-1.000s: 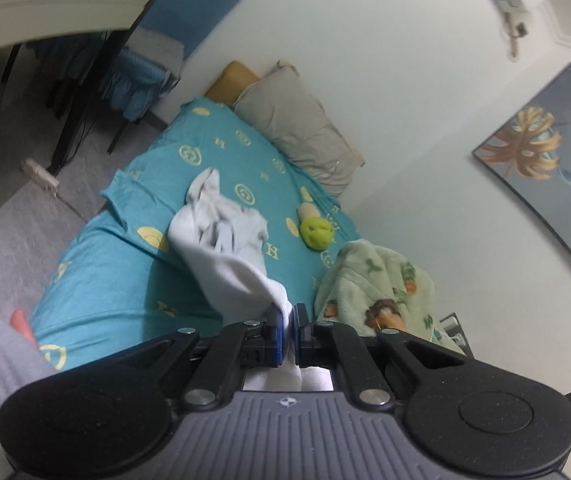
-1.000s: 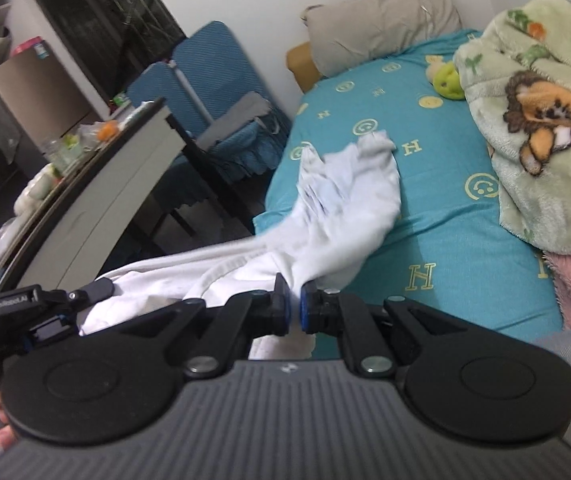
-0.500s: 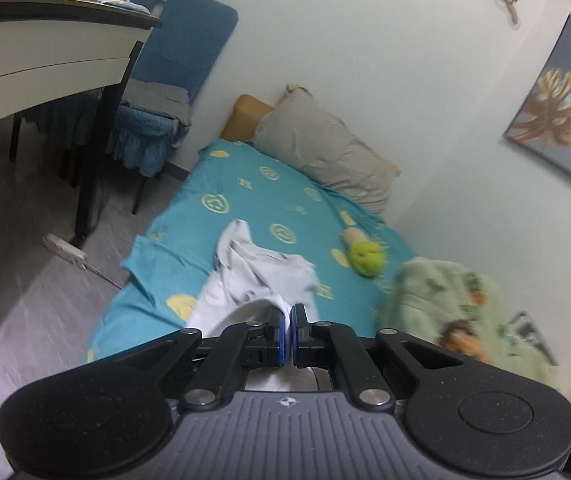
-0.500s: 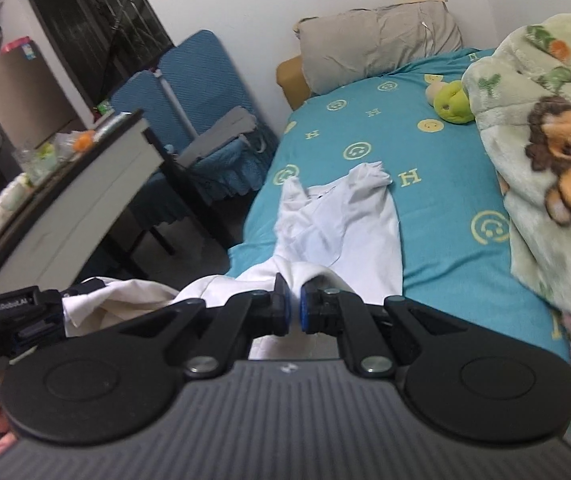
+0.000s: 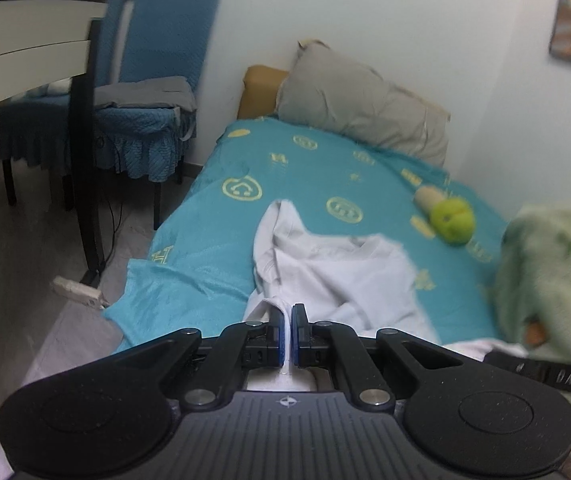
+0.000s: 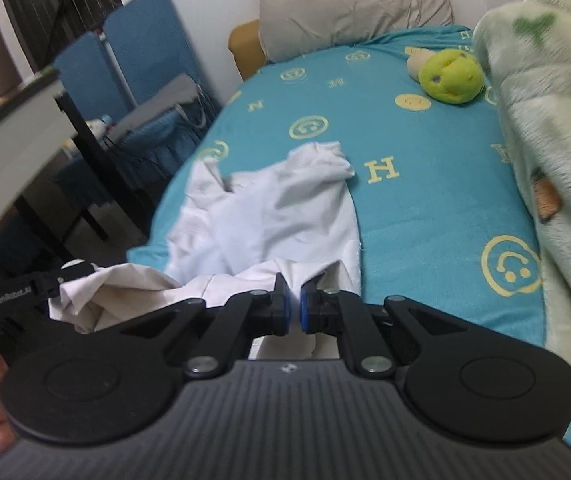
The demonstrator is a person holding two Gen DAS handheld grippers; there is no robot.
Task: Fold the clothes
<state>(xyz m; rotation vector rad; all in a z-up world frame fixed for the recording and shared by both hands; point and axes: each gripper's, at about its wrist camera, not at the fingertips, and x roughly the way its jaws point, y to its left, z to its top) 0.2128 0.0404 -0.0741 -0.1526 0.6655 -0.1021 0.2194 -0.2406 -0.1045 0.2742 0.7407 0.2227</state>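
Observation:
A white shirt lies spread over the near end of the bed, its far part with the sleeves flat on the turquoise sheet. My left gripper is shut on the shirt's near hem, a thin fold pinched between its blue pads. My right gripper is shut on another part of the same hem. In the right wrist view the left gripper shows at the left edge with bunched white cloth hanging from it and a hand below.
A green plush toy and a grey pillow lie toward the head of the bed. A green fleece blanket fills the right side. Blue chairs and a table stand left.
Both grippers have come down and forward toward the bed with the hem still pinched. The shirt, which hung stretched off the bed, now lies flatter on the sheet. The left view has rolled level.

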